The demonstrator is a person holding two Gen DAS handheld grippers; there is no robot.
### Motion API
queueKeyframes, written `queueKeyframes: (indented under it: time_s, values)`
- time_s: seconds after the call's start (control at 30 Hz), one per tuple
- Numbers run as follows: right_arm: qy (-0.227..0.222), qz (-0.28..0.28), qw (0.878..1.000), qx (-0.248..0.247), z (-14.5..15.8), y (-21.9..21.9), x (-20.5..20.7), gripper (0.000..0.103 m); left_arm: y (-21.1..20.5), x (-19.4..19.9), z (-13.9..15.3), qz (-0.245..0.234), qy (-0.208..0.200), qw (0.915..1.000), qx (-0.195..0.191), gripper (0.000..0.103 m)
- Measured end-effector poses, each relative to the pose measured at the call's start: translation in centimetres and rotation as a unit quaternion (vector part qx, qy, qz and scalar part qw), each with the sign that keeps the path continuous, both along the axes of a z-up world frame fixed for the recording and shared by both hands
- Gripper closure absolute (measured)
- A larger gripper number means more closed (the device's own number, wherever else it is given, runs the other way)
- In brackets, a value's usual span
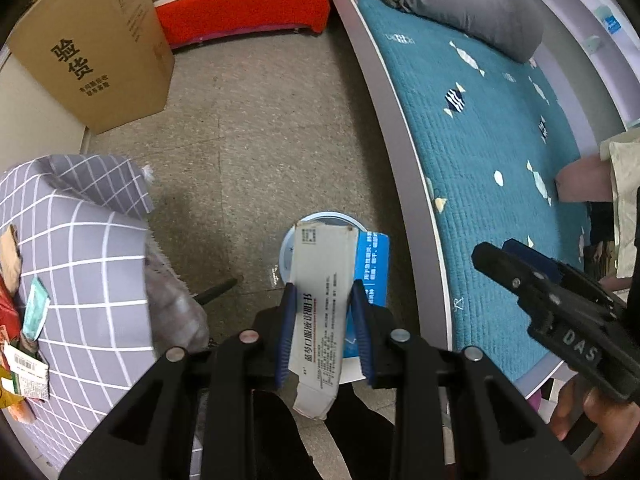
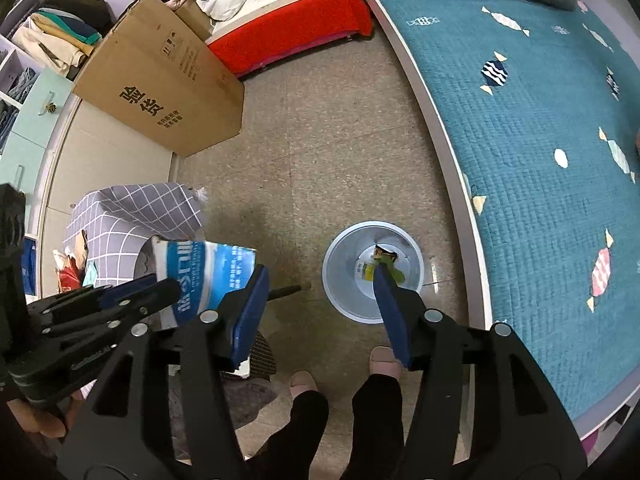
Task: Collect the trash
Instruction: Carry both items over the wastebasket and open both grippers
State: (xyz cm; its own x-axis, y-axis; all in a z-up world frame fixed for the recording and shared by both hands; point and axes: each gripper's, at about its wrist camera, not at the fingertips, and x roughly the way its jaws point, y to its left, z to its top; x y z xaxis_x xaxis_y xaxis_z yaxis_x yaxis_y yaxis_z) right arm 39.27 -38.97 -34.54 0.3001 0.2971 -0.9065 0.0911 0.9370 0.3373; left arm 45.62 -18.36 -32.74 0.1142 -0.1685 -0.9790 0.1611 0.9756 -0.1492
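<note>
A white and blue medicine carton is pinched between the blue pads of my left gripper, held upright over the round pale-blue bin on the floor. In the right wrist view the same carton hangs left of the bin. My right gripper stands open above the bin with nothing between its pads. A green and yellow wrapper lies inside the bin, just past the right finger's tip. The right gripper also shows at the right edge over the bed.
A bed with a teal quilt runs along the right, close to the bin. A grey checked cloth with several wrappers on it lies left. A large cardboard box and a red-covered bench stand behind. The person's feet are near the bin.
</note>
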Motion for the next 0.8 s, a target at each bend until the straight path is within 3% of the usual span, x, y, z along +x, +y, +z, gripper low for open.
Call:
queueKeyframes:
  time_s: [0.6,0.63,0.7,0.8]
  values:
    - [-0.03,-0.036,0.999,0.007,2.4,-3.7,-1.6,0.045,-6.2,0.8,0.2,-0.055,0.006,0.9984,-0.014,0.075]
    - [-0.031,-0.039,0.999,0.007,2.5,-3.9,-1.7,0.045,-6.5,0.9,0.3,-0.056,0.006,0.9983,-0.017,0.073]
    - [-0.033,-0.043,0.998,0.007,2.6,-4.3,-1.8,0.045,-6.8,0.9,0.3,-0.055,0.01,0.9983,-0.018,0.04]
    - [-0.03,-0.048,0.998,0.008,2.6,-4.5,-2.0,0.045,-6.9,0.7,0.5,-0.058,0.007,0.9982,-0.01,0.039]
